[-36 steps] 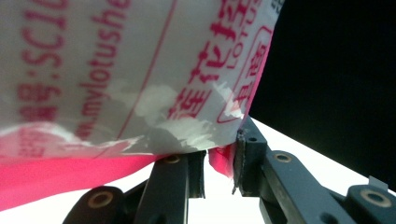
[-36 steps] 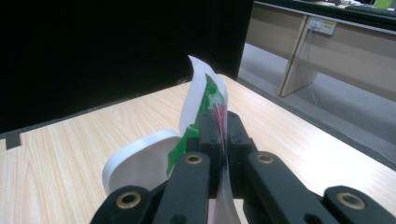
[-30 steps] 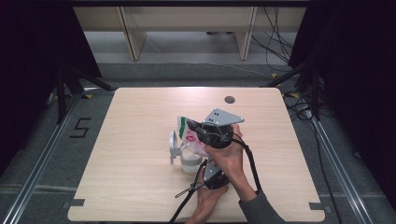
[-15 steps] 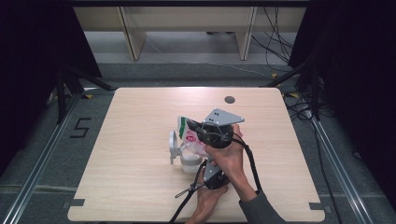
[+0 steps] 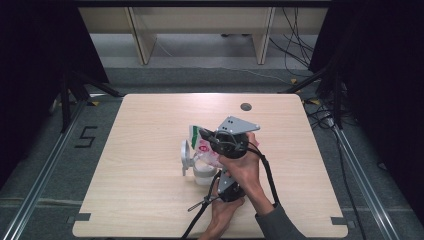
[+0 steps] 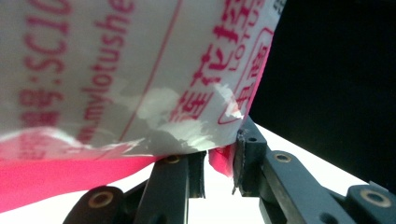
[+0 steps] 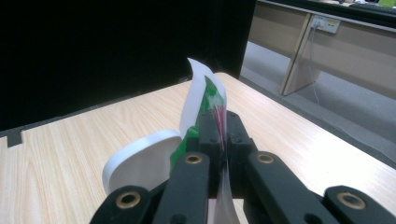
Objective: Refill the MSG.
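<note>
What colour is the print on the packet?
Red-pink lettering on white, with a solid pink band along the packet edge; clearest in the left gripper view.

We see a wooden table (image 5: 140,165) with a dark round hole (image 5: 245,106) near its far edge, and behind it cables (image 5: 300,45) on the floor.

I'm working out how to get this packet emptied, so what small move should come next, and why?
Probably tip the packet a little further over the white container, keeping both grips. The right gripper is clamped on its upper edge and the left gripper pinches a lower corner, with the packet held just above the container, its lid open at the side. Whether anything is pouring can't be told.
</note>
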`<state>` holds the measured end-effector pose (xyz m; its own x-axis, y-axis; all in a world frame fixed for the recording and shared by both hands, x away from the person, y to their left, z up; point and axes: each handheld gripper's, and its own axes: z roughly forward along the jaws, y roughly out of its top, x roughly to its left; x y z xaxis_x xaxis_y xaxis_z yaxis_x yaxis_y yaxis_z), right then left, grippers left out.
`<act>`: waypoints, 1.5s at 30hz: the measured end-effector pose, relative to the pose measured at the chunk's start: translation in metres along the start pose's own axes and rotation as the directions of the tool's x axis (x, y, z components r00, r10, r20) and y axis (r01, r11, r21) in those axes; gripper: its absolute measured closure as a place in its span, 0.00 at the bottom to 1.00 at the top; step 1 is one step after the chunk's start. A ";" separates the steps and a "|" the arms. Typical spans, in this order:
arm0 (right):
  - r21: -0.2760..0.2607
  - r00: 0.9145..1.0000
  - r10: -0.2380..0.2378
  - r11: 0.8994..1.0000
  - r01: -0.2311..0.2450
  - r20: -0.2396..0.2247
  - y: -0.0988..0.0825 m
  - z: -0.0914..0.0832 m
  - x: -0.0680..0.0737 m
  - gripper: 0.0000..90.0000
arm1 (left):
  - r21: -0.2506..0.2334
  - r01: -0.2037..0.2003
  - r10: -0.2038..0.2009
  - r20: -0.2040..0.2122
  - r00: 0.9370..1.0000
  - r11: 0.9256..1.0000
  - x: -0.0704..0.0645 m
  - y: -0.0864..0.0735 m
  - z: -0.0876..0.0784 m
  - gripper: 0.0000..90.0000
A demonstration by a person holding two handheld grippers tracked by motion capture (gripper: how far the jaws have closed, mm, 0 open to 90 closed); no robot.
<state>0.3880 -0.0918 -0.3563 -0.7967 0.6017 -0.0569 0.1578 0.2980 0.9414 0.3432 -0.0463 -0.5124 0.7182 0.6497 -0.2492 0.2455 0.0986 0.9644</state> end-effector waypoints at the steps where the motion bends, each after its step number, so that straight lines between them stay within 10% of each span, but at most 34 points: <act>1: 0.006 1.000 -0.004 1.000 0.004 -0.001 0.001 -0.001 0.000 0.99 | 0.000 -0.002 0.002 0.033 0.999 1.000 0.000 0.000 0.001 0.85; 2: 0.018 1.000 0.007 1.000 -0.007 0.002 0.001 -0.002 0.002 0.99 | 0.032 -0.044 0.044 0.020 0.999 0.999 0.002 0.001 -0.003 0.85; 12: 0.013 1.000 -0.006 1.000 0.006 0.011 0.001 -0.002 0.002 0.99 | -0.008 0.011 -0.011 0.007 1.000 1.000 0.000 0.001 0.001 0.85; 15: 0.013 1.000 -0.010 1.000 0.010 0.012 0.002 -0.003 0.001 0.99 | 0.052 -0.074 0.073 0.021 0.997 0.996 0.005 0.001 -0.004 0.85; 16: 0.015 1.000 -0.003 1.000 0.003 0.008 0.002 -0.003 0.002 0.99 | -0.017 0.001 -0.001 -0.007 1.000 1.000 0.000 0.000 0.002 0.85; 18: 0.010 1.000 -0.012 1.000 0.012 0.008 0.002 -0.003 0.002 0.99 | -0.012 0.011 -0.011 0.006 1.000 1.000 0.000 0.001 0.001 0.85; 45: -0.001 1.000 -0.010 1.000 0.010 -0.001 0.003 -0.002 0.003 0.99 | -0.021 0.008 -0.008 -0.008 1.000 1.000 0.000 0.001 0.002 0.85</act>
<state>0.3849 -0.0908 -0.3531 -0.7991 0.5977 -0.0656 0.1496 0.3032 0.9411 0.3446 -0.0473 -0.5115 0.7109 0.6549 -0.2563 0.2371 0.1199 0.9641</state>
